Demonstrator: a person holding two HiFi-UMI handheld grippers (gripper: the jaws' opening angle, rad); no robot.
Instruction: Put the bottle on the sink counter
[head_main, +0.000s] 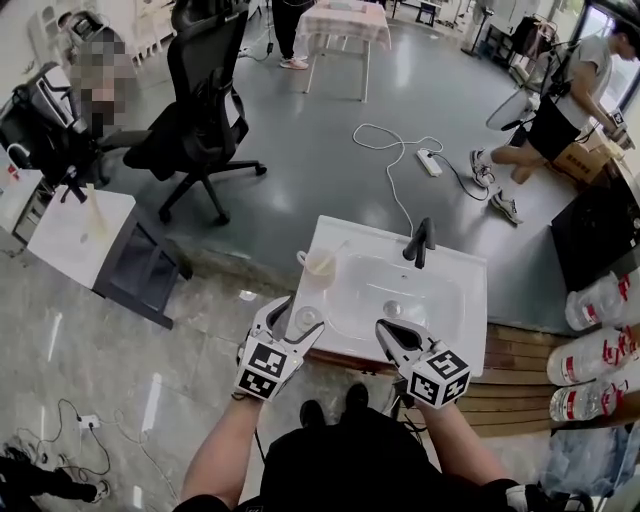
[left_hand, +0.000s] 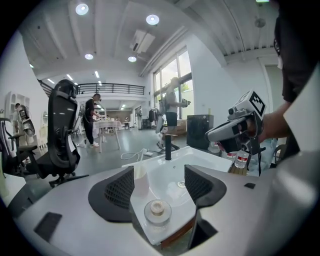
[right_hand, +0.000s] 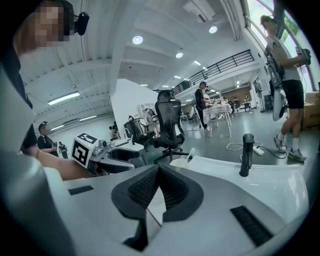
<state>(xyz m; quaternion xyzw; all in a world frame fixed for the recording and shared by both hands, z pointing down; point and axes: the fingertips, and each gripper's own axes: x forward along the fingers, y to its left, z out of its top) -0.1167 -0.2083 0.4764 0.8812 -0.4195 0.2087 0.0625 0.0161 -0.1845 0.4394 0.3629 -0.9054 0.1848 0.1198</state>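
A small clear bottle (head_main: 306, 321) stands upright on the near left corner of the white sink counter (head_main: 466, 268). My left gripper (head_main: 297, 318) is open, with one jaw on either side of the bottle. In the left gripper view the bottle's capped top (left_hand: 157, 211) shows low between the spread jaws of the left gripper (left_hand: 159, 172), and neither pad touches it. My right gripper (head_main: 384, 329) hovers shut and empty over the counter's near edge, to the right of the bottle. Its pads meet in the right gripper (right_hand: 159, 171) view.
A black faucet (head_main: 420, 241) rises at the back of the basin. A clear cup (head_main: 321, 263) holding a spoon sits on the counter's left side. Large water bottles (head_main: 598, 301) lie to the right. An office chair (head_main: 205, 100), a floor cable (head_main: 400, 150) and people are beyond.
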